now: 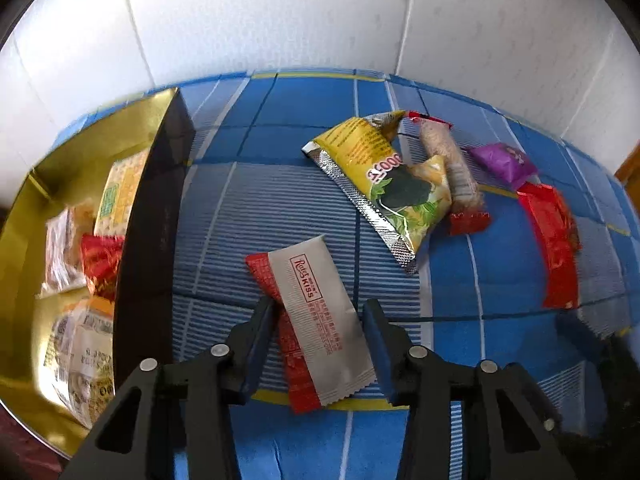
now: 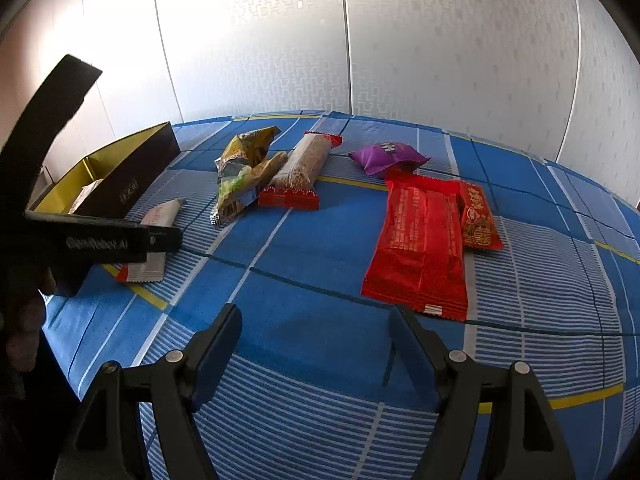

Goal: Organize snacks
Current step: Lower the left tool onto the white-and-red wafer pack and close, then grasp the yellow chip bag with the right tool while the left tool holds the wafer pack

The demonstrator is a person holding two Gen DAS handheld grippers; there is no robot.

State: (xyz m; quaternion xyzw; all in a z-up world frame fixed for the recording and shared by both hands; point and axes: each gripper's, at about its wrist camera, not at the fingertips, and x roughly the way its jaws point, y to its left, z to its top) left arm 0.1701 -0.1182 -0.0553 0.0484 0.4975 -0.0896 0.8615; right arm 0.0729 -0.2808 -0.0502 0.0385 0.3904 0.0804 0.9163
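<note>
My left gripper (image 1: 318,314) is open, its fingers on either side of a silver and red snack packet (image 1: 316,320) that lies flat on the blue checked cloth (image 1: 280,208). The same packet (image 2: 154,236) shows partly behind the left gripper's body (image 2: 100,240) in the right wrist view. My right gripper (image 2: 316,320) is open and empty above bare cloth, with a large red packet (image 2: 420,240) just ahead to its right. A dark box with a gold inside (image 1: 24,240) at the left holds several snacks.
On the cloth lie a yellow-green foil bag (image 1: 396,188), a cereal bar with red ends (image 1: 456,176), a purple packet (image 1: 502,164) and a smaller red packet (image 2: 478,216). White wall panels stand behind. The cloth's edge drops off at the lower left in the right wrist view.
</note>
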